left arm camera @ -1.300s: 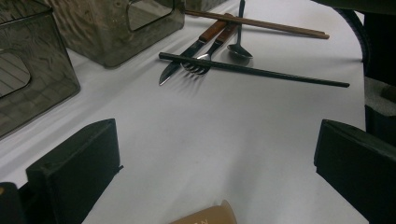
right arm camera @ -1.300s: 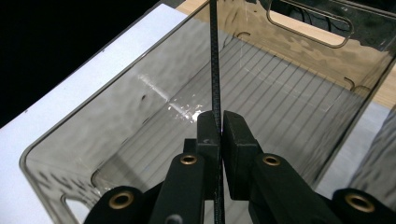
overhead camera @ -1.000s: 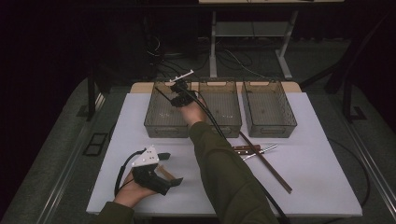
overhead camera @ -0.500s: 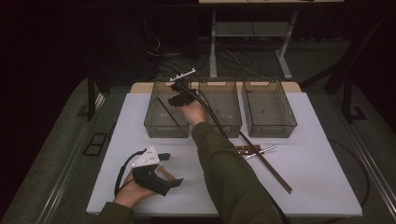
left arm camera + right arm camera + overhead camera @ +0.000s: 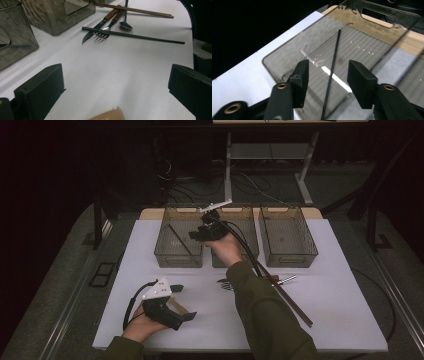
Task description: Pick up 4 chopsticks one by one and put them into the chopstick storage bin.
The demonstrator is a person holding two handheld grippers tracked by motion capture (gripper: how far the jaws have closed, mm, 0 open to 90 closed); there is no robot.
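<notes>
White-topped table (image 5: 325,320), pale wood edge showing at the far side. Three clear smoky bins in a row along the back: left bin (image 5: 165,256), middle bin (image 5: 247,251), right bin (image 5: 289,254), close beside one another. On the bare top in front of the middle and right bins: a knife (image 5: 96,28), a fork (image 5: 110,26) and a spoon (image 5: 125,24) bunched together, a black chopstick (image 5: 140,37) lying across the fork, brown chopsticks (image 5: 135,10) behind them.

Right tool (image 5: 196,234) agape, outstretched; left tool (image 5: 184,302) agape, low.
</notes>
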